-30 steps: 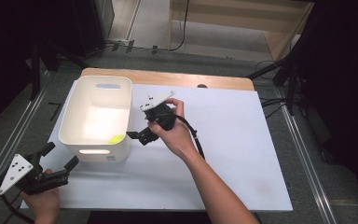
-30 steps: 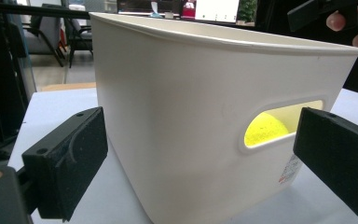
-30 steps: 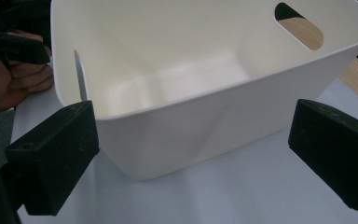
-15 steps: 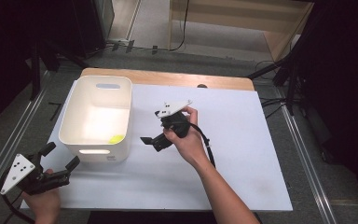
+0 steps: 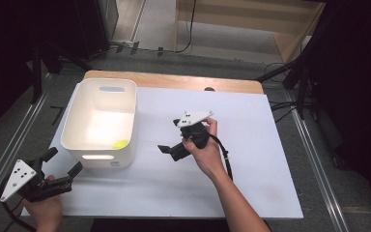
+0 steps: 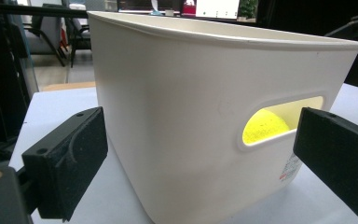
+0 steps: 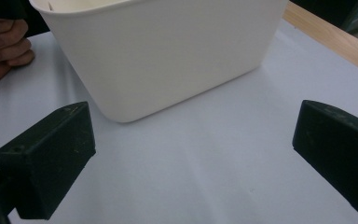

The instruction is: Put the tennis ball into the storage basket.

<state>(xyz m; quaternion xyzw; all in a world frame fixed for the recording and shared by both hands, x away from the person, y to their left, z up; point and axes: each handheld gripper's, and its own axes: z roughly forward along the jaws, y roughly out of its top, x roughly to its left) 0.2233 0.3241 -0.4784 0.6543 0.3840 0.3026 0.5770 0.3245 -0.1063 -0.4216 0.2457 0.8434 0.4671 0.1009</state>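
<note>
- High view had your right gripper at mid-frame over the white table, jaws spread wide and gripping nothing, just right of the white bin.
- Your left gripper sat at the lower left of that frame, near the bin's front corner, jaws also wide apart and empty.
- A yellow ball lay inside the bin, at its lower right corner in the high view.
- Left gripper view put the bin wall straight ahead between your jaws; the ball showed through the handle slot at the right of the frame.
- Right gripper view showed the bin's side in the upper half, bare table between the jaws, and your other hand at the upper left.
- A wooden strip ran behind the table's far edge.
</note>
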